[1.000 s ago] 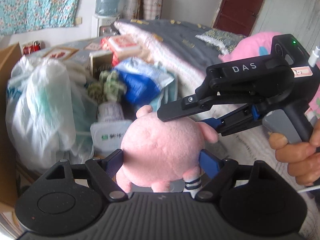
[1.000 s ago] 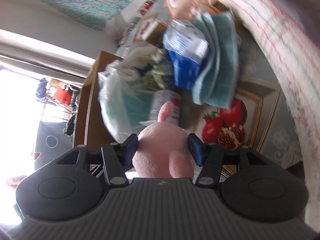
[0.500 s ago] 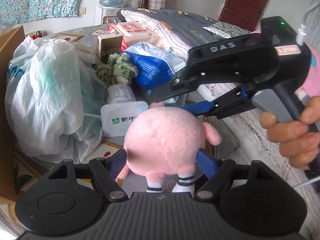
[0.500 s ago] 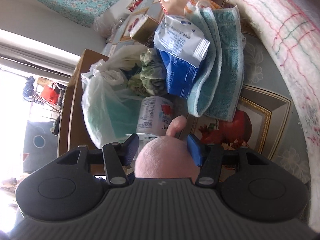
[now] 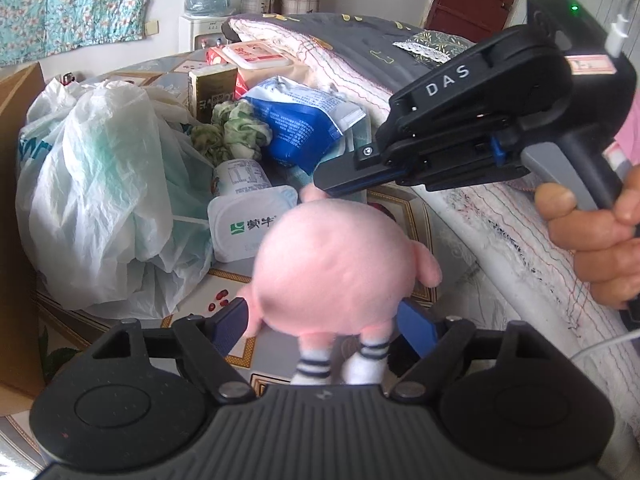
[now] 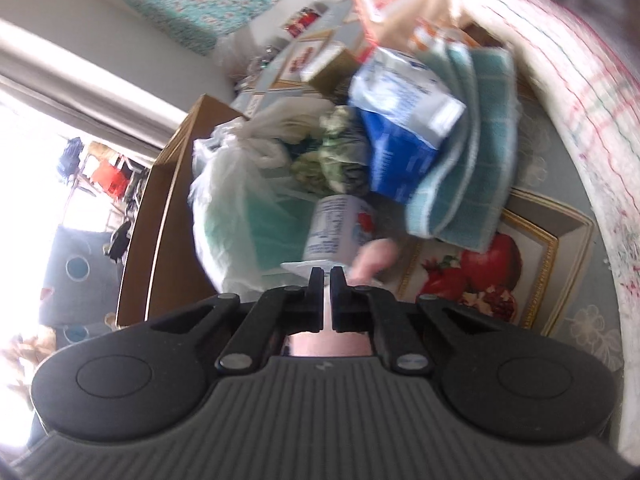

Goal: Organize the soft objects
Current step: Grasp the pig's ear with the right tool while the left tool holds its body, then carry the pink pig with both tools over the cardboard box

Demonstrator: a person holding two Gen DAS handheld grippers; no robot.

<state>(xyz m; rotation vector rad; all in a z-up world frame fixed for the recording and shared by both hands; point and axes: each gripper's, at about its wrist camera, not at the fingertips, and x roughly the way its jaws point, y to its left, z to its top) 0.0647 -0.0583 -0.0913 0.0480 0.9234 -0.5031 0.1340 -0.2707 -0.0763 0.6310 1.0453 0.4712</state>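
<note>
right hand-held gripper (image 5: 324,184) closed, angled over pink plush (image 5: 334,268), seemingly apart

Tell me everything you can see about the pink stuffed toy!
The pink stuffed toy is round, fuzzy and soft-looking, with small stubby limbs, a little pink nub sticking up on top, and two white legs in dark-striped socks hanging down. It is seen from behind, so no face shows. It sits upright between the blue pads of the left gripper, which squeeze its lower sides. The right gripper, shut, is just above its top; whether it touches cannot be told. Behind the toy lies a yogurt cup.
</note>
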